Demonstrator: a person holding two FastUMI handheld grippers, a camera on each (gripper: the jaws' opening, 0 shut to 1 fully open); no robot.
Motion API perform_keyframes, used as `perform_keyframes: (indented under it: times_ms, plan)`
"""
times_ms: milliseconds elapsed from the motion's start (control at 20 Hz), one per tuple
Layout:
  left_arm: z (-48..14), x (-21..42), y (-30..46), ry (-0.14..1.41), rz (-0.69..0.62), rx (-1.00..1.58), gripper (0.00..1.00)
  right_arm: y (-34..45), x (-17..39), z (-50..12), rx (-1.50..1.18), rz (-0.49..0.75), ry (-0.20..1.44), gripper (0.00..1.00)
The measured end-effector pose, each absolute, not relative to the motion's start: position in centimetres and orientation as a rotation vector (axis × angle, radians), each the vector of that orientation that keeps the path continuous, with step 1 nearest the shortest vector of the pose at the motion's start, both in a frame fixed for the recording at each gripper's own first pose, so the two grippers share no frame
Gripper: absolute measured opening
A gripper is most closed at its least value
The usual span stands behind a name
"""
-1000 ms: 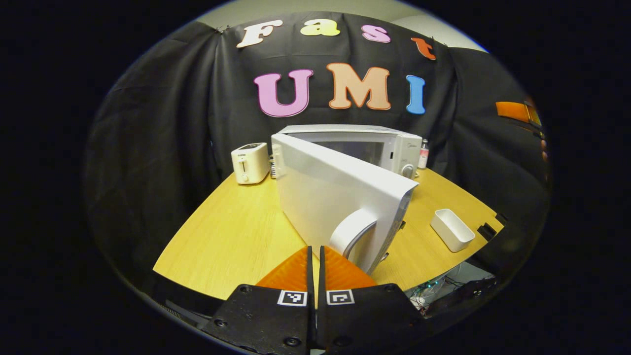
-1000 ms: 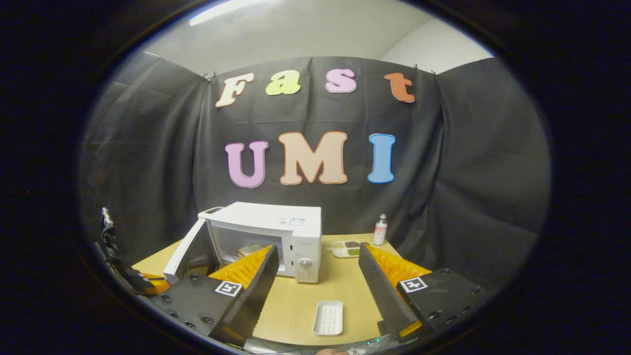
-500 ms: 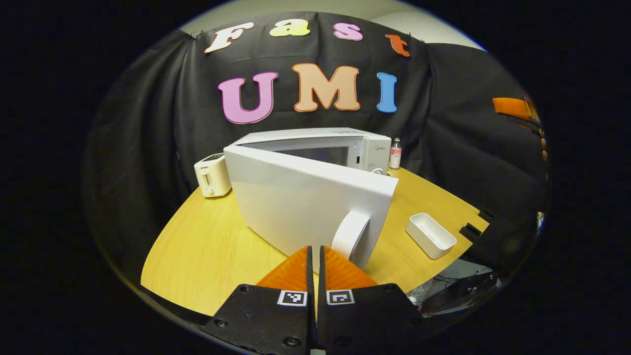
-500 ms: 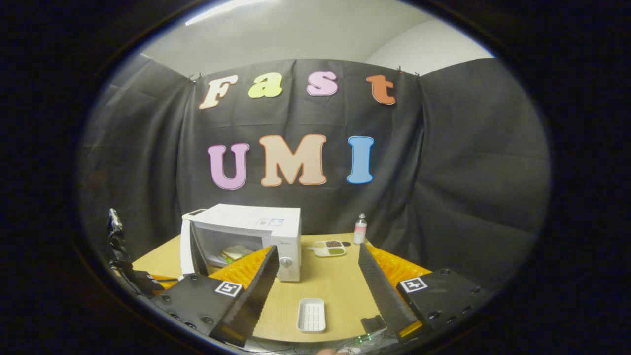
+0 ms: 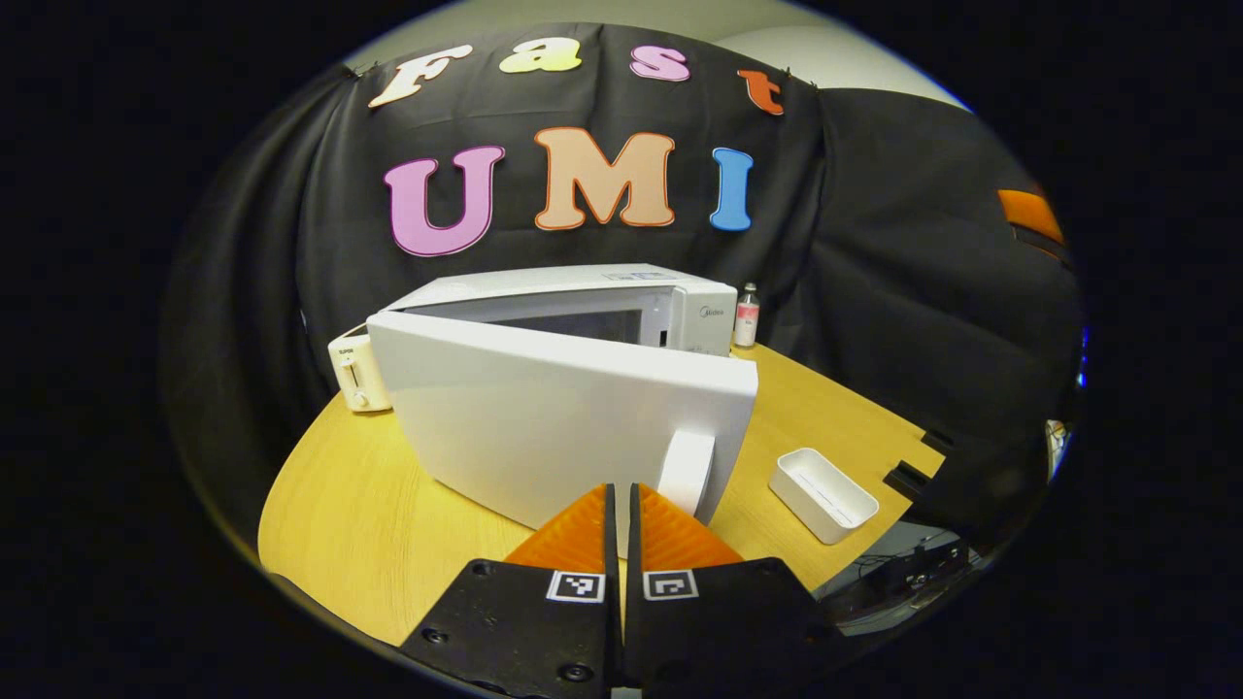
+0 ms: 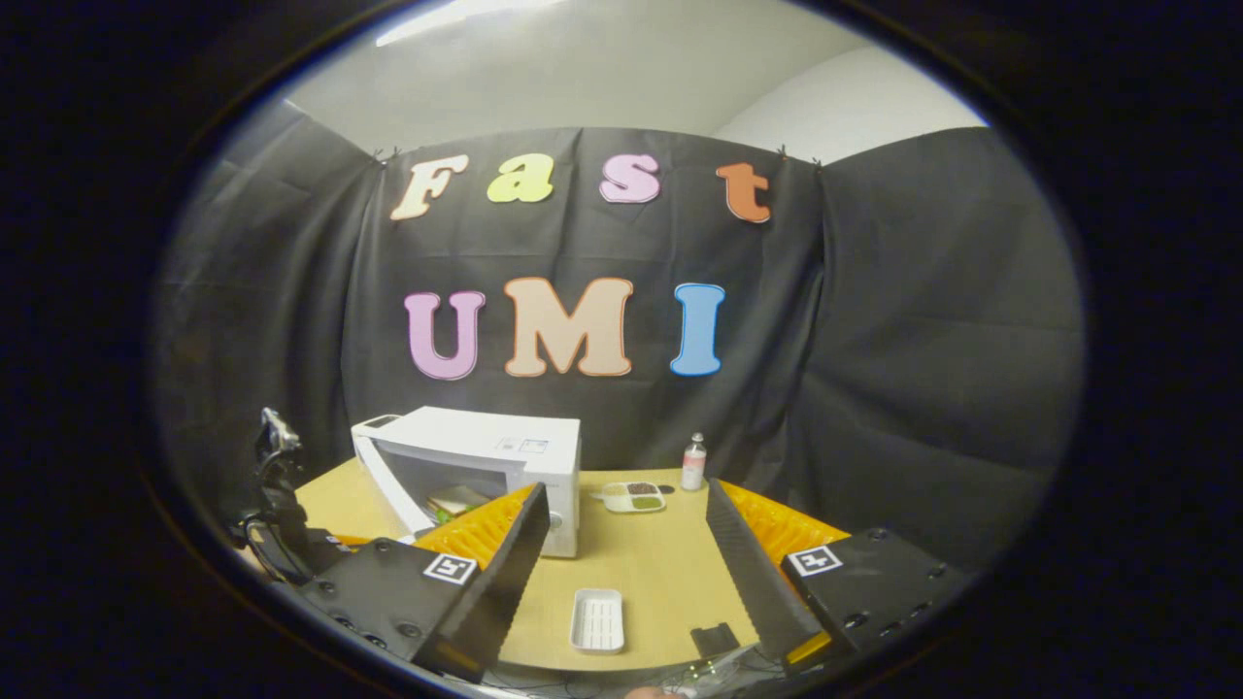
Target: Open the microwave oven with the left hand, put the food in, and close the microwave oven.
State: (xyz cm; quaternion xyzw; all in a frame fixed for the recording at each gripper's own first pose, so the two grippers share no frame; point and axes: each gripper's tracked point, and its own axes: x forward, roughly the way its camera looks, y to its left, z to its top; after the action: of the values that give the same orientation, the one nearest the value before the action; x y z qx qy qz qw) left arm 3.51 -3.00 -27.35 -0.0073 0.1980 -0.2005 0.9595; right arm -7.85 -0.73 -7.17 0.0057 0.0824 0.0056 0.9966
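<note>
The white microwave (image 5: 583, 289) stands on the wooden table (image 5: 369, 495) with its door (image 5: 544, 417) ajar, at a narrow angle to the front. My left gripper (image 5: 621, 490) is shut with nothing between its fingers, and its tips sit at the door's outer face just left of the white handle (image 5: 686, 471). In the right gripper view the microwave (image 6: 495, 447) is at the lower left, and food on a plate (image 6: 452, 502) lies inside behind the slanted door (image 6: 388, 485). My right gripper (image 6: 626, 490) hangs open and empty, back from the table.
A cream toaster (image 5: 357, 372) stands left of the microwave. A small bottle (image 5: 746, 316) and a divided dish (image 6: 631, 496) sit at the back right. A white rectangular tray (image 5: 823, 481) lies near the front edge, right of the door.
The door has swung further toward the microwave's front, with my shut left gripper following it. The right gripper view has drifted slightly, its jaws still open.
</note>
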Motion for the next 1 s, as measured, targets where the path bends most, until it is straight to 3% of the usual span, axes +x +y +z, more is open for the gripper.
perform_keyframes:
  times_ms: [50, 100, 500, 600, 700, 1000]
  plan:
    - [-27.3, 4.1, -3.3, 0.398, -0.408, -0.017, 0.00, -0.6, -8.1, -7.1, 0.013, 0.013, 0.168, 0.92]
    - [-27.3, 4.5, -3.5, 0.397, -0.410, -0.018, 0.00, -0.5, -8.5, -7.0, 0.018, 0.014, 0.172, 0.99]
    - [-27.1, 7.9, -5.7, 0.379, -0.432, -0.017, 0.00, -0.8, -9.8, -6.8, 0.001, 0.004, 0.188, 1.00]
    - [-26.8, 8.8, -6.3, 0.375, -0.439, -0.015, 0.00, -1.0, -10.0, -6.5, 0.004, 0.000, 0.190, 1.00]
    - [-25.9, 9.7, -6.8, 0.349, -0.440, -0.030, 0.00, -1.3, -10.0, -6.0, 0.007, -0.004, 0.179, 0.92]
    - [-26.0, 12.9, -7.9, 0.340, -0.425, -0.028, 0.00, -2.3, -9.4, -6.2, 0.026, -0.012, 0.186, 0.92]
